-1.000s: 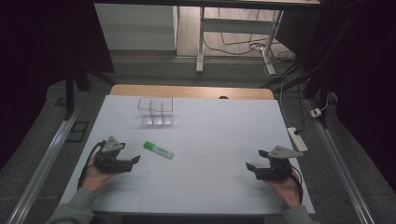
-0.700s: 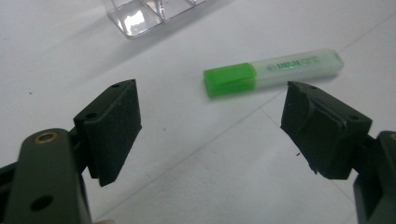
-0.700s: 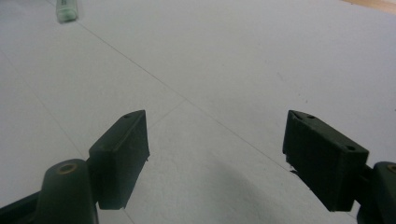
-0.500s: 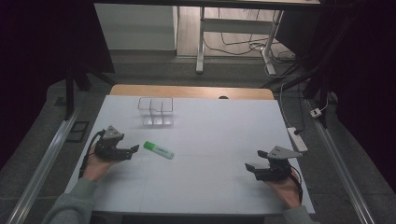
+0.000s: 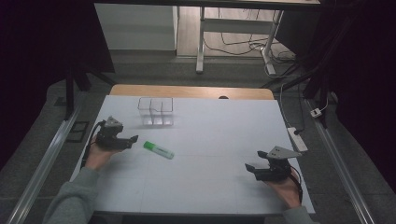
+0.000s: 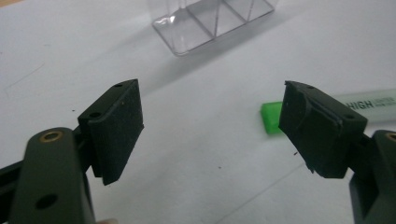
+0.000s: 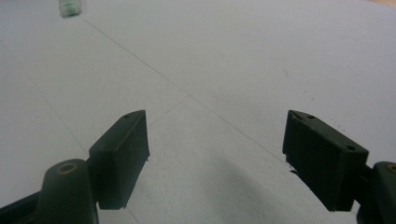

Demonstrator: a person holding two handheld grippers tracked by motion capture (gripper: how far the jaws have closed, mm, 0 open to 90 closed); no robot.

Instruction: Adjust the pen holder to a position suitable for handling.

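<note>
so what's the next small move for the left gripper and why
Probably ease the left gripper sideways toward the green highlighter until the pen lies between its jaws, then close. The jaws stand wide open over bare paper, and the pen's green end sits just beside one jaw, not between them. The clear divided box stands beyond, likely its destination. The right gripper rests open, far off.

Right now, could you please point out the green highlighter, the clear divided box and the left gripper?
green highlighter (image 5: 159, 150), high view, mid-barrel.
clear divided box (image 5: 155, 111), high view, front wall.
left gripper (image 5: 133, 139), high view, between its open jaw tips.
</note>
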